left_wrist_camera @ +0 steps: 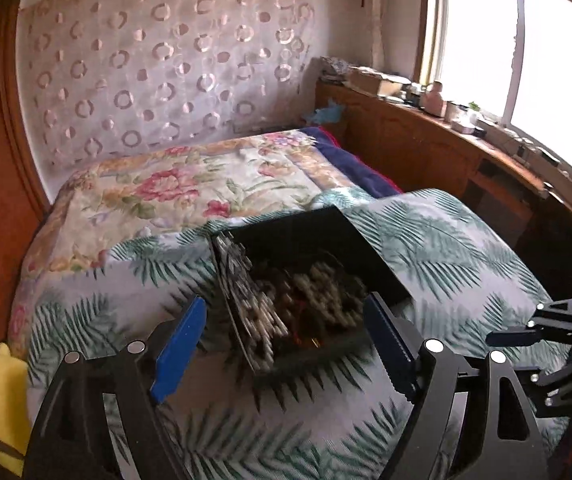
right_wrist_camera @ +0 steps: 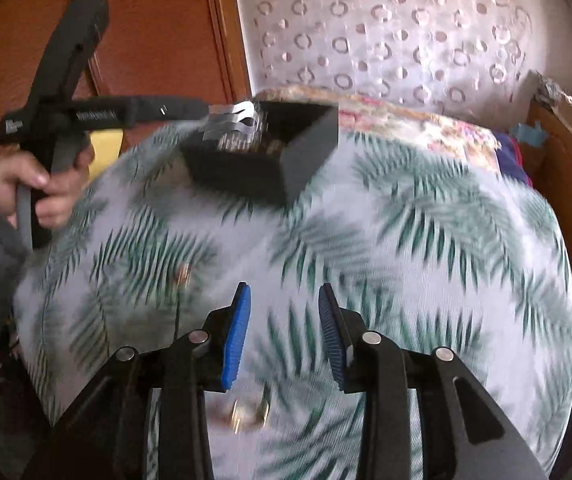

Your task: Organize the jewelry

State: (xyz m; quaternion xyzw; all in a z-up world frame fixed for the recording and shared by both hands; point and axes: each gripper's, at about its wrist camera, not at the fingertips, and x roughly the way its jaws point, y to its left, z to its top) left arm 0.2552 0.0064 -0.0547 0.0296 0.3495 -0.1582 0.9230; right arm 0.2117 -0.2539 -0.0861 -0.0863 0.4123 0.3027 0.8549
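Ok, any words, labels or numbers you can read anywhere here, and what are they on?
None can be read.
Left gripper: white print along its black bar and a white mark at its end in the right wrist view, too blurred to read.
Black box: no lettering shows.
Window ledge: containers too small to tell.

The left gripper (left_wrist_camera: 286,340), black-framed with blue ribbed pads, has its jaws spread wide on either side of the open black jewelry box (left_wrist_camera: 306,280), neither pad pressing on it. The person's left hand (right_wrist_camera: 33,188) (a grey sleeve behind it) wraps the handle. The right gripper (right_wrist_camera: 283,336), of the same build, is angled down nearer than the box, jaws partly apart, nothing between them.
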